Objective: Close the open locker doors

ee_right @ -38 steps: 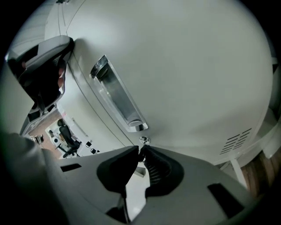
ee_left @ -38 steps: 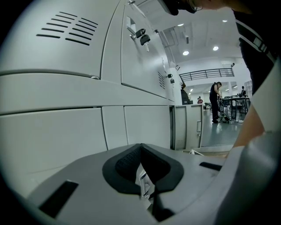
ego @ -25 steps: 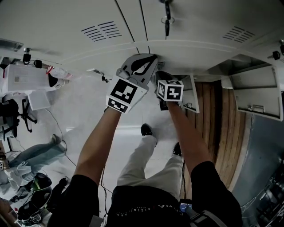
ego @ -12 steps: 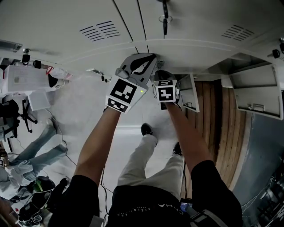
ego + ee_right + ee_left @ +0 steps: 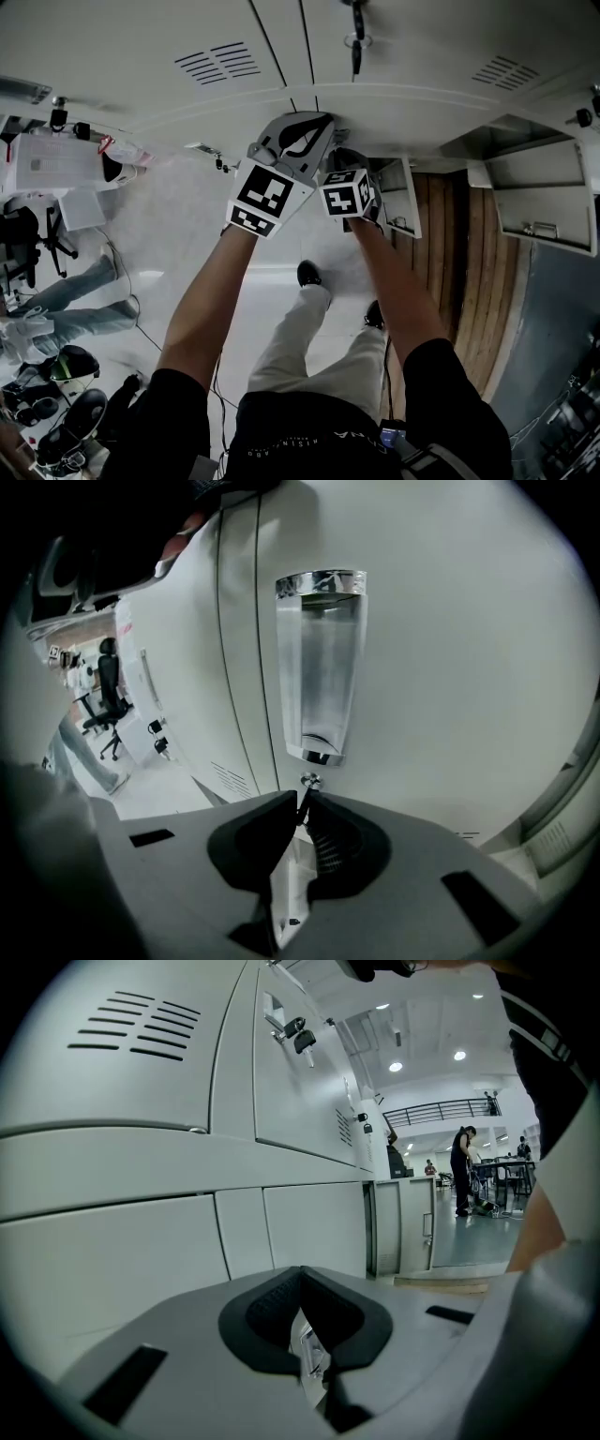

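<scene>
Across the lockers, an open door gapes at three o'clock while the left gripper, jaws together and empty, noses the closed door and the right gripper, jaws just narrowed, pinches its key: locking, I'd judge, with release next.

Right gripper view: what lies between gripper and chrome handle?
The round lock; the gripper's jaws have just closed on its key. Right gripper view.

readable text: none | waistband, near edge of head view: a row of small pale letters, too small to read | left marker cube and right marker cube: black-and-white square patterns only | sheet at far left: print blurred
</scene>
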Demonstrator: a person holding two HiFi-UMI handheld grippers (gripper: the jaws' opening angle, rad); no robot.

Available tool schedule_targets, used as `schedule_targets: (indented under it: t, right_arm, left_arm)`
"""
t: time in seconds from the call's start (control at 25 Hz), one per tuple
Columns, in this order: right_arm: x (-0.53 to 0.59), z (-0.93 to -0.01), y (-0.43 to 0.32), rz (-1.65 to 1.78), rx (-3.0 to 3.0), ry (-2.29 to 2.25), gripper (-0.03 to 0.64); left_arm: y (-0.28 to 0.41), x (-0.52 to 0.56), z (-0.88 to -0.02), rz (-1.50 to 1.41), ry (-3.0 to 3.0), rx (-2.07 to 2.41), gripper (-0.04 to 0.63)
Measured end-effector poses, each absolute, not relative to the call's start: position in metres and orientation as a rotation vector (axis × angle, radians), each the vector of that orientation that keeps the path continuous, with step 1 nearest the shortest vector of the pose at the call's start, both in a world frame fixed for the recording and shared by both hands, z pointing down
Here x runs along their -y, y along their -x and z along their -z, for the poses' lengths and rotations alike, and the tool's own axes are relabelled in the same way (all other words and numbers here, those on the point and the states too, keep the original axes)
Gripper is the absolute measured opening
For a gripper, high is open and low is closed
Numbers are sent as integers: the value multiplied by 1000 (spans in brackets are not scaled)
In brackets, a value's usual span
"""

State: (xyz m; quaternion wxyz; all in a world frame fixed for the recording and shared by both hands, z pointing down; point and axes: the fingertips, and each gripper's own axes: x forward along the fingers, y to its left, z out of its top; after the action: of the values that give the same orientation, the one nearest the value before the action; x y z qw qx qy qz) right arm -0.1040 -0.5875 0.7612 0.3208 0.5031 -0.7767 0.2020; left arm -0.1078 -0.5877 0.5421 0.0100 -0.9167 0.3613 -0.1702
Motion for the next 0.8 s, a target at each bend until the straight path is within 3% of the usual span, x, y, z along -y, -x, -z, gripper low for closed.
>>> schedule_targets:
  t: [0.52, 0.8]
  right_arm:
    - [584, -761, 107, -158, 1871, -1221, 60]
    - [584, -758, 109, -170, 1899, -1187, 71]
  left_arm:
    - [108, 588, -543, 565, 2844, -1145, 20]
    - [108, 588, -543, 575, 2839, -1163, 20]
